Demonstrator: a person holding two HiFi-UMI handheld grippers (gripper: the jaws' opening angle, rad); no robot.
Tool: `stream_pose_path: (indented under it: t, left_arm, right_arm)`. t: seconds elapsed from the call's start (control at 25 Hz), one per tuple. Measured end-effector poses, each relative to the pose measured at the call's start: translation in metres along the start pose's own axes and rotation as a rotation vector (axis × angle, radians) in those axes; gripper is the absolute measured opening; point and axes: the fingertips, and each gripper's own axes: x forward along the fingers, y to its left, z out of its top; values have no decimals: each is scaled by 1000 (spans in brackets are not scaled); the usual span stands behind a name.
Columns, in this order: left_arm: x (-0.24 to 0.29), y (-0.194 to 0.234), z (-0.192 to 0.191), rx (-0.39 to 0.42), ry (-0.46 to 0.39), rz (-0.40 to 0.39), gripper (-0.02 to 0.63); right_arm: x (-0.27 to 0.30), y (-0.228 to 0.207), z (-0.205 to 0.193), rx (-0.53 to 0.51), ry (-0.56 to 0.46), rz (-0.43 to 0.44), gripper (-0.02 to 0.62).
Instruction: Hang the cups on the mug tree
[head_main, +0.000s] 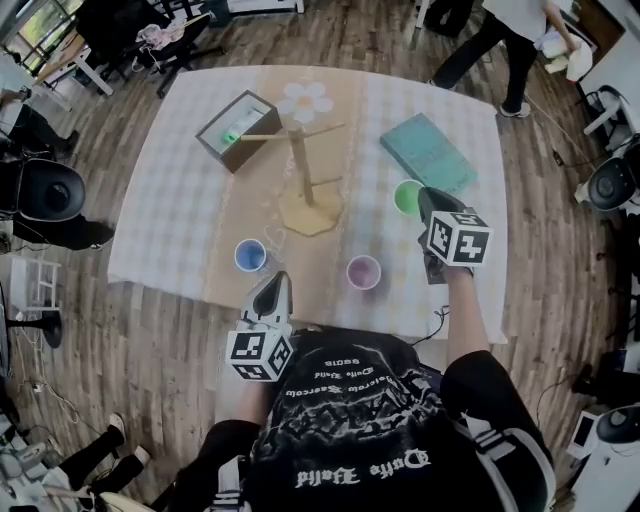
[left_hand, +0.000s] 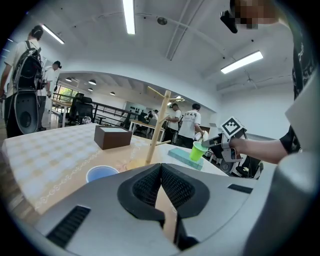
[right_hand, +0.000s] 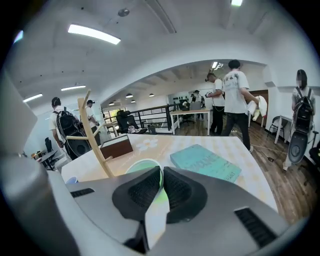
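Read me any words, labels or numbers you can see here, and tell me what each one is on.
Nothing here reads clearly.
Shirt: gothic lettering, upside down in the head view, not legible.
Book: faint print on the teal cover, too blurred to read.
Marker cubes: black-and-white square patterns only, no words or numbers.

Most of green cup hidden behind right gripper; only rim seg. shows. Print on book too small to read.
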Motion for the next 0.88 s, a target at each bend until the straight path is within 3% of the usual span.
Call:
stream_pose_path:
  t: [0.4,0.88]
  left_arm:
    - [-5,5,2,-10,-5,14,20]
    - [-13,15,1,-19,-19,38,20]
  right_arm:
    - [-19,50,77,-136,-171,-22,34]
    - [-29,97,123,-276,-304,-71,32]
